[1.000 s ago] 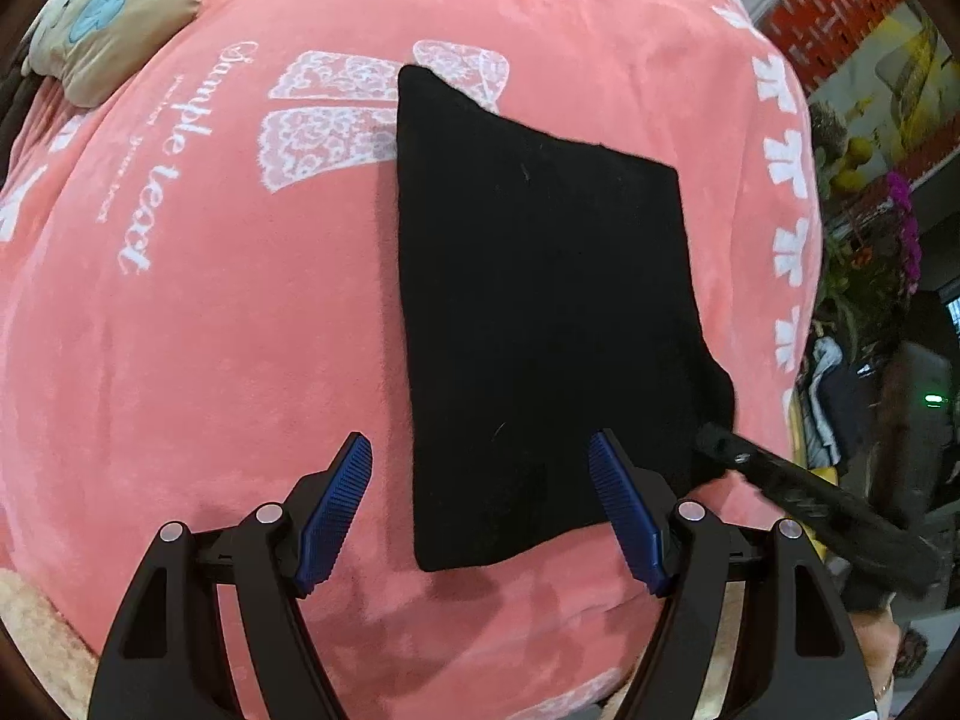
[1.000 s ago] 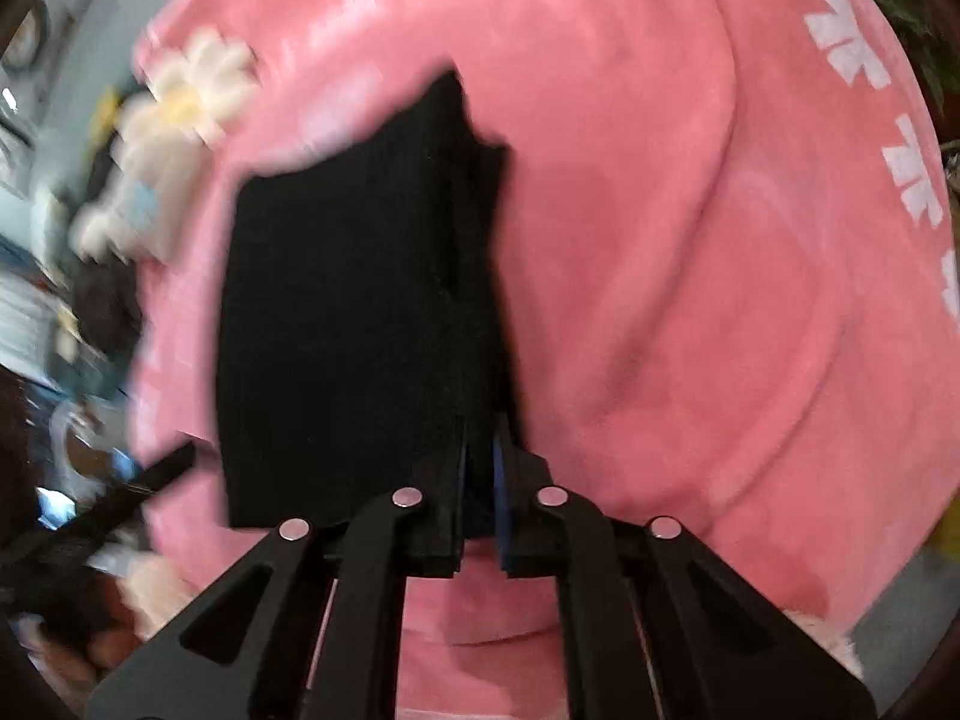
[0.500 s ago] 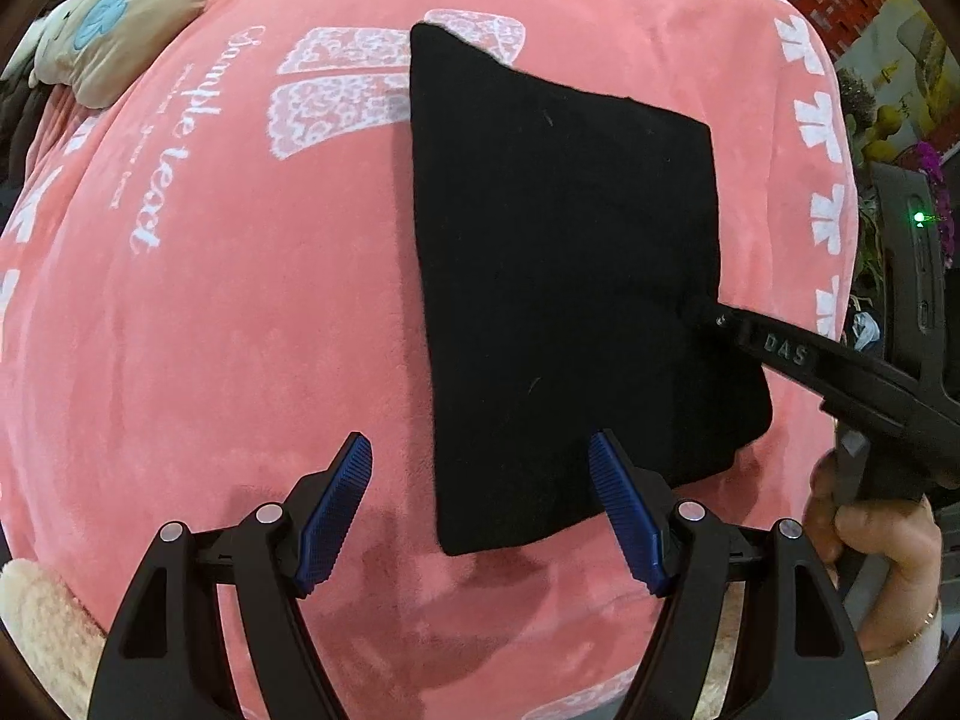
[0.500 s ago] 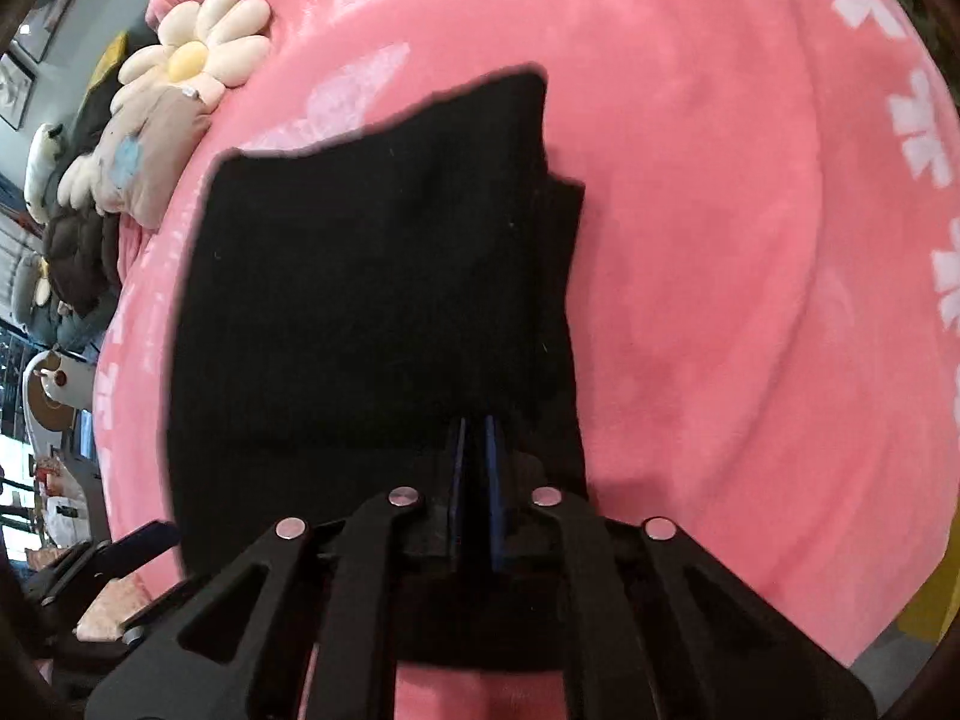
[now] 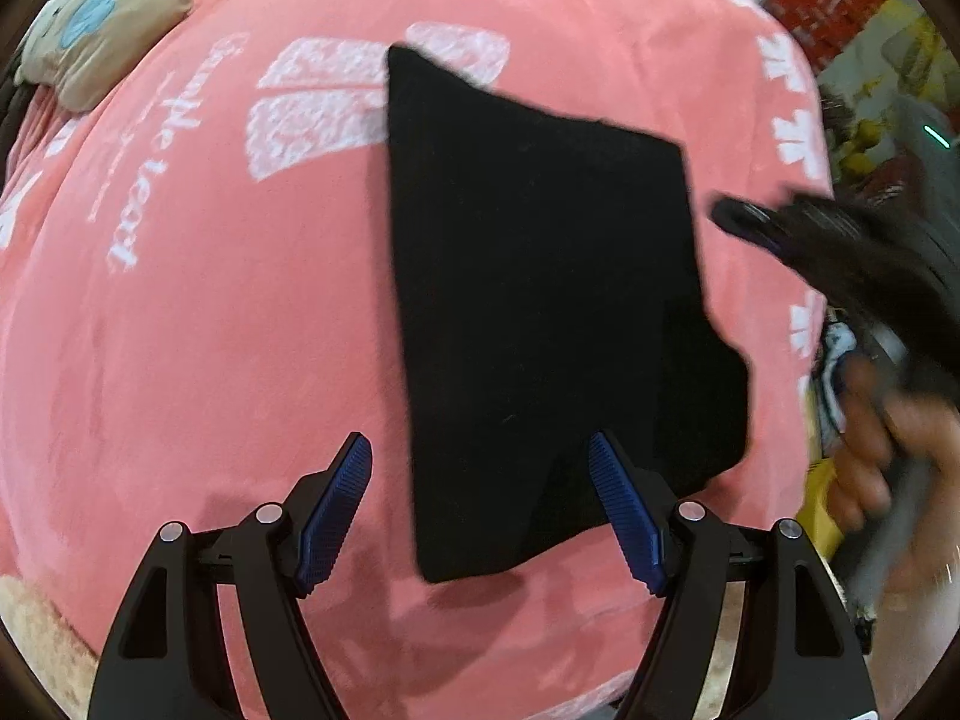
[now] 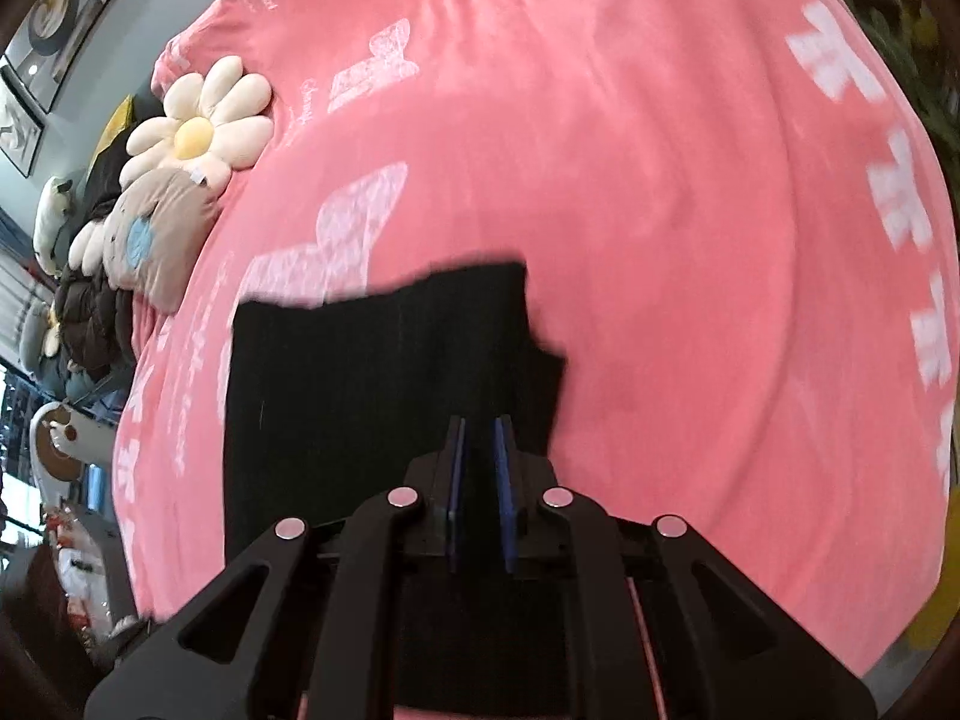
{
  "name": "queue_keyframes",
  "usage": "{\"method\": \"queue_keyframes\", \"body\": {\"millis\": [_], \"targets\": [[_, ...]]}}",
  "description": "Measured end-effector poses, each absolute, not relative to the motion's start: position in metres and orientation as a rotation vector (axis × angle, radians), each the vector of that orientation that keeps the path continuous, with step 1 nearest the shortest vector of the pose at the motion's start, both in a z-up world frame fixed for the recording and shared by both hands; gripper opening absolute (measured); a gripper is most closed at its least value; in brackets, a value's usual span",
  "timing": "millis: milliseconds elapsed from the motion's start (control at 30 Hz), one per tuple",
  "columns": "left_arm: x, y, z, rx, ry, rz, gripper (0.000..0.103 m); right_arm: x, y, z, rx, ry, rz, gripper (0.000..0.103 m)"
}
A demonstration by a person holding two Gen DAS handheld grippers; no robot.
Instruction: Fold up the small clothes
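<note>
A black cloth (image 5: 540, 300), folded into a rough rectangle with a lower layer sticking out at its right side, lies flat on the pink blanket (image 5: 210, 360). My left gripper (image 5: 480, 510) hovers open over the cloth's near edge, its right finger above the fabric and nothing gripped. My right gripper (image 5: 738, 219) is blurred just off the cloth's right edge, clear of it. In the right wrist view the black cloth (image 6: 372, 384) lies below and ahead of the right gripper (image 6: 477, 438). Its jaws are opening, with a narrow gap and nothing between them.
The pink blanket (image 6: 690, 240) with white print covers the whole work surface. A flower-shaped cushion (image 6: 195, 132) and a beige cushion (image 5: 108, 30) sit at its far left corner. A person's hand (image 5: 870, 438) holds the right gripper's handle at the blanket's right edge.
The right gripper has let go of the cloth's right edge and drawn back off it to the right. The cloth now lies flat. The left gripper has stayed put.
</note>
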State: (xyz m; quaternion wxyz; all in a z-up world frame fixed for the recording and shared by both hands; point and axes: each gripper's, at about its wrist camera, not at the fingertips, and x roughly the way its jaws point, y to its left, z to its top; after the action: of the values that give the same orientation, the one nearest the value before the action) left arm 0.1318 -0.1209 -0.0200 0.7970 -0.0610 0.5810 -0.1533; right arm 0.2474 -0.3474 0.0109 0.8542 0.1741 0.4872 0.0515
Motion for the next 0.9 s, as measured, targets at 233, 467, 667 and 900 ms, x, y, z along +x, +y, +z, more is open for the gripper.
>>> {"method": "queue_keyframes", "body": {"millis": [233, 467, 667, 900], "targets": [[0.145, -0.132, -0.039, -0.090, 1.256, -0.366, 0.076, 0.305, -0.345, -0.038, 0.314, 1.142, 0.048, 0.004], [0.141, -0.067, -0.037, -0.257, 1.288, -0.281, 0.076, 0.208, -0.304, 0.027, 0.302, 1.043, 0.252, 0.010], [0.134, -0.002, -0.017, -0.236, 1.230, -0.126, 0.077, 0.173, -0.203, -0.047, 0.229, 1.246, 0.401, 0.010], [0.130, 0.000, -0.001, -0.261, 1.205, -0.144, 0.077, 0.163, -0.226, -0.016, 0.281, 1.171, 0.332, 0.011]]}}
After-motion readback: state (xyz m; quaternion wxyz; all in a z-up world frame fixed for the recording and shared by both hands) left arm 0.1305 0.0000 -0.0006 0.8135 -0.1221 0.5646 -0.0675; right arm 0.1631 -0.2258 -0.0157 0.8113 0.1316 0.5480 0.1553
